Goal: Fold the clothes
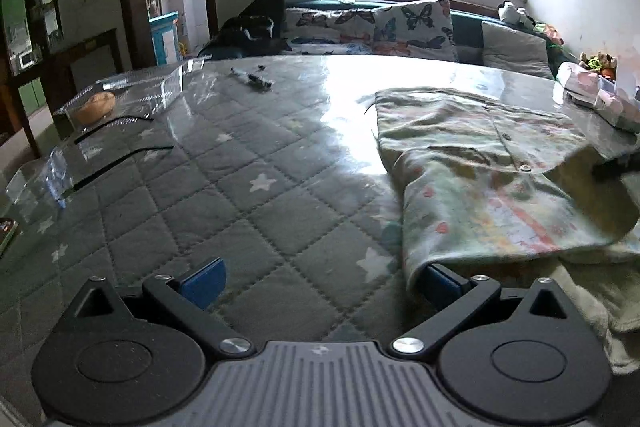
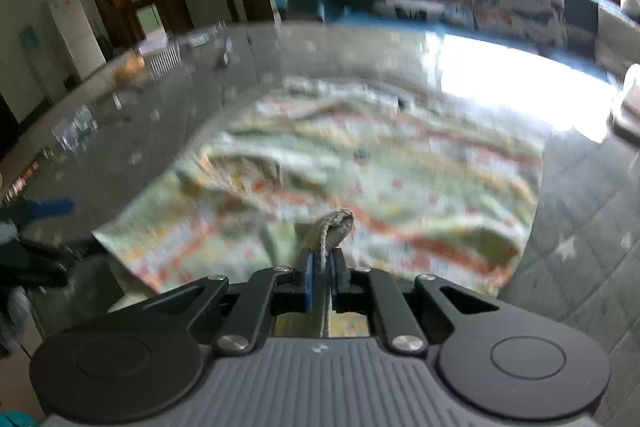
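Two grippers work one garment here. A soft printed shirt, pale green with orange and pink marks and a row of small buttons, lies on the right half of the worktop, which is a quilted, star-dotted cloth under a glossy clear sheet.

From the left gripper the shirt sits at about two o'clock, its long axis running away toward the window. That gripper is spread wide and holds nothing, though the near hem drapes over its right finger.

The right gripper is clenched on a bunched fold of the shirt, lifting it; the rest spreads out at twelve o'clock. It looks better placed to carry the fold over.

A clear plastic box sits far off at ten o'clock.
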